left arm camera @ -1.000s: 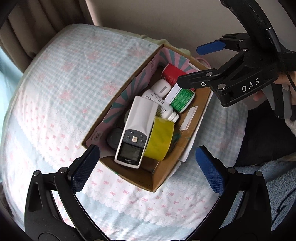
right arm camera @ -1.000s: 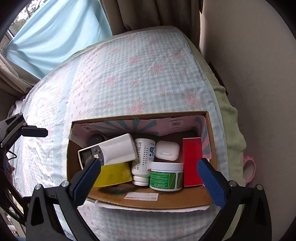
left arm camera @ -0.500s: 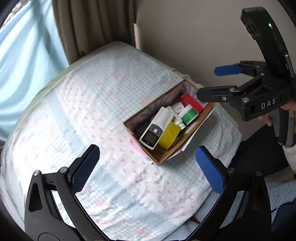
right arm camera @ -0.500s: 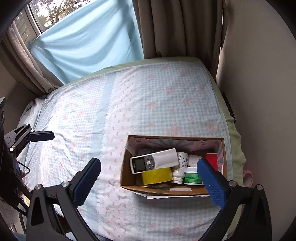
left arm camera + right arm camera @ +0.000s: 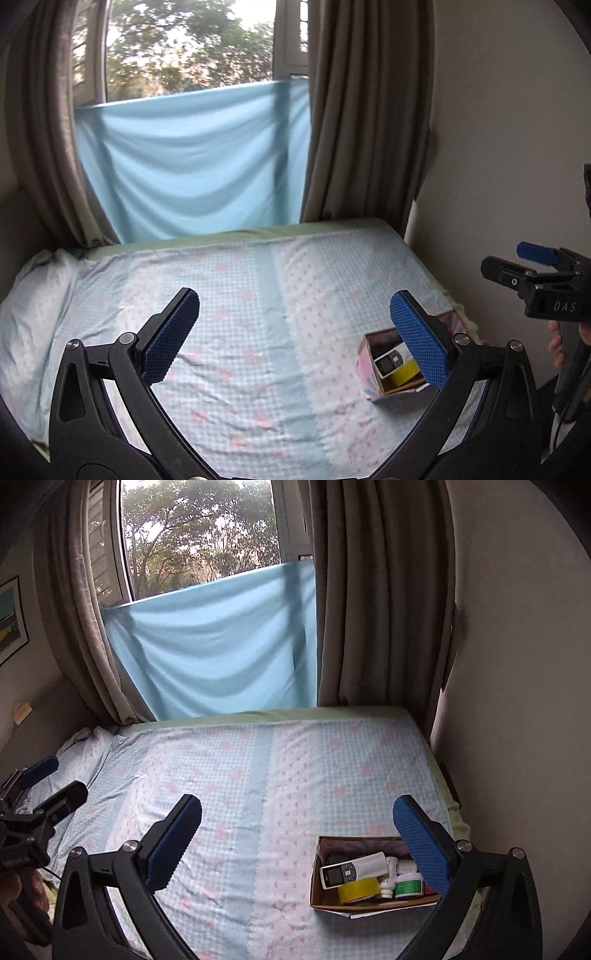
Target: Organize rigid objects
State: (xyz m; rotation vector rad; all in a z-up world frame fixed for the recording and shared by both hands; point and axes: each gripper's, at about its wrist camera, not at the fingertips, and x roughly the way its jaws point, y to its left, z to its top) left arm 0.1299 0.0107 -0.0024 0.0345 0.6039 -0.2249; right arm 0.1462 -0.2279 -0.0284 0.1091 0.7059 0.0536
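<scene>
A cardboard box [image 5: 321,893] sits on the bed at the right, near the wall. It holds a white remote-like device [image 5: 351,869], a yellow tape roll [image 5: 358,889], a white bottle [image 5: 389,875], a green-labelled jar [image 5: 408,885] and a red item mostly hidden behind my right finger. The box also shows in the left wrist view [image 5: 369,369]. My left gripper [image 5: 295,338] is open and empty, high above the bed. My right gripper [image 5: 297,840] is open and empty, raised well back from the box. Each gripper shows in the other's view, left gripper [image 5: 51,782] and right gripper [image 5: 517,264].
The bed [image 5: 240,775] has a pale blue checked sheet with pink flowers. A pillow [image 5: 33,291] lies at the left. Brown curtains [image 5: 376,609] and a blue cloth [image 5: 221,646] hang over the window behind. A wall [image 5: 517,701] runs along the right.
Both grippers have pulled up and far back from the box, so it looks much smaller. The views now tilt up to take in the window. Both stay open and empty.
</scene>
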